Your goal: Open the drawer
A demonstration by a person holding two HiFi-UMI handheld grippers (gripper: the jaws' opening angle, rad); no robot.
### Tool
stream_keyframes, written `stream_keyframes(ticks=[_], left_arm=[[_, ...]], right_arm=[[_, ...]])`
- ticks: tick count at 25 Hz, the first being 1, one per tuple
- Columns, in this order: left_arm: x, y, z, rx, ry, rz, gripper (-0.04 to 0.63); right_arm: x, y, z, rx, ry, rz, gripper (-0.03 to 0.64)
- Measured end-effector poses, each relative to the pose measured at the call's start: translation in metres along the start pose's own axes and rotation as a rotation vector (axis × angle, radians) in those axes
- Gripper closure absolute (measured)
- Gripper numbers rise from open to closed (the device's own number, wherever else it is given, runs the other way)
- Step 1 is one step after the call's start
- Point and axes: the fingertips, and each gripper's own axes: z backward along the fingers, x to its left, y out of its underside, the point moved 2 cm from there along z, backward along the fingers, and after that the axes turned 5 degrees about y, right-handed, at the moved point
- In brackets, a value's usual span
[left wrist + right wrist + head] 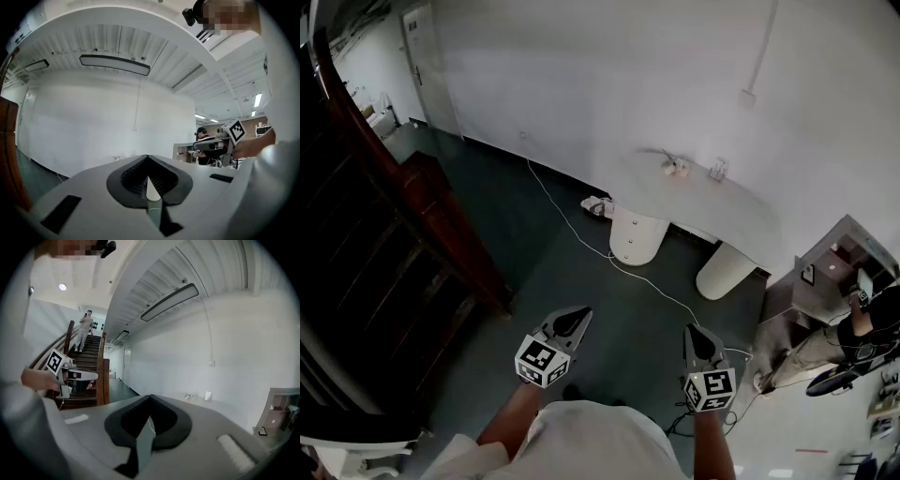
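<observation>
Jaws of left gripper (584, 311), right gripper (688, 329) pressed together, white table (712, 202) ahead, staircase (356, 234) leftward

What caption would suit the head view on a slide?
Shut, empty: left gripper and right gripper over a dark floor near a white table.

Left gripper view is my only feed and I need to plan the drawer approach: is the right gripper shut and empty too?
Observer: Yes, in its own view the right gripper has its jaws together with nothing between them.
Operator: Where do both sit?
Observer: Head view shows the left gripper and the right one side by side over dark floor, touching nothing.
Operator: Any furniture close?
Observer: A dark wooden staircase stands at the left and a white table ahead; I cannot pick out a drawer.
</observation>
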Motion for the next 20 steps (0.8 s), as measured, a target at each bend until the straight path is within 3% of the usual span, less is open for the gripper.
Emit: stream_keyframes(ticks=[20], left_arm=[[0.028,0.006,0.000,0.031,0.053,0.016,0.592]], right_arm=[[0.021,-0.002,-0.029,0.004,0.037,-0.033,0.606]])
